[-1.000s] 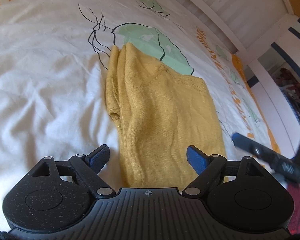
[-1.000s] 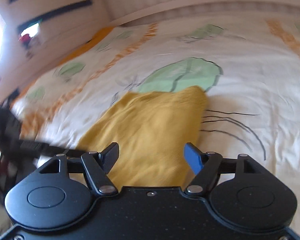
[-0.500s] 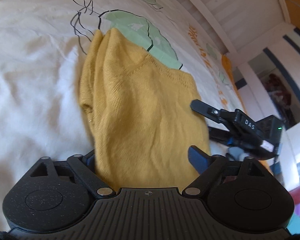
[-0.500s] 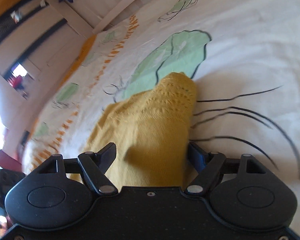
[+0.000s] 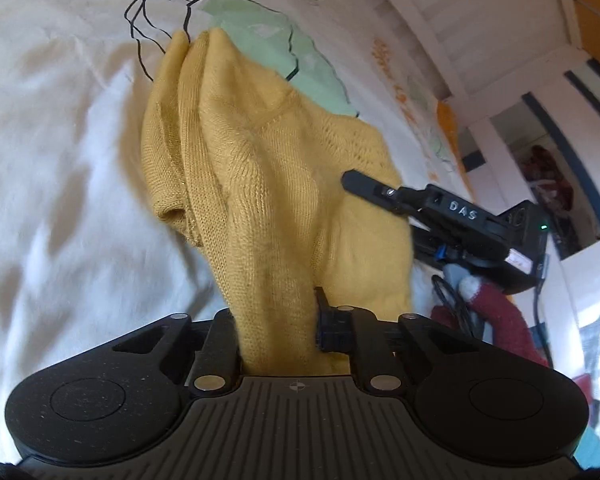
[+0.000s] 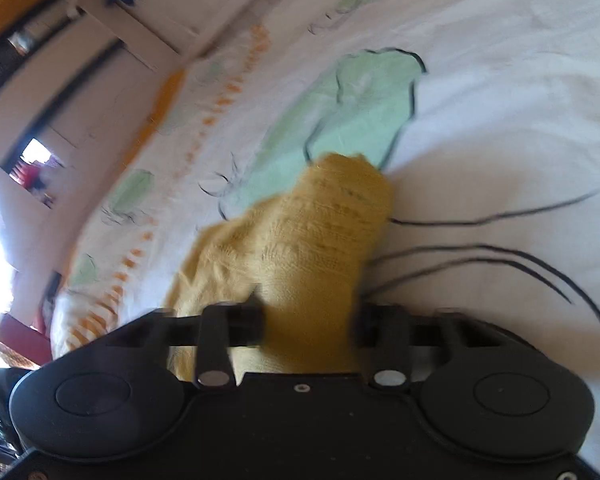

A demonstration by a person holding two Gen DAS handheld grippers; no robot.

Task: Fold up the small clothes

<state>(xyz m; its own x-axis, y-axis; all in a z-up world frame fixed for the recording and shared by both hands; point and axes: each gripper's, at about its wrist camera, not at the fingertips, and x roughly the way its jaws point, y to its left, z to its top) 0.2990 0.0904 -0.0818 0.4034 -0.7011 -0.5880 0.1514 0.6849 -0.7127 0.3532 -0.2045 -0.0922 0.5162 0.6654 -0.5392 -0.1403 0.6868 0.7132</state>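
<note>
White printed bedding (image 5: 60, 160) lies under the yellow knit (image 5: 268, 184), pinched by left tool (image 5: 276, 332) and right tool (image 6: 308, 320).

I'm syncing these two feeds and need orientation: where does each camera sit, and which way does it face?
Left wrist: on the left gripper, facing along its fingers, which pinch the yellow knit garment over the bedsheet; the right gripper shows at right.
Right wrist: on the right gripper, fingers shut on the garment's other end, facing the green print.
Shared: garment, bedsheet, green print.
</note>
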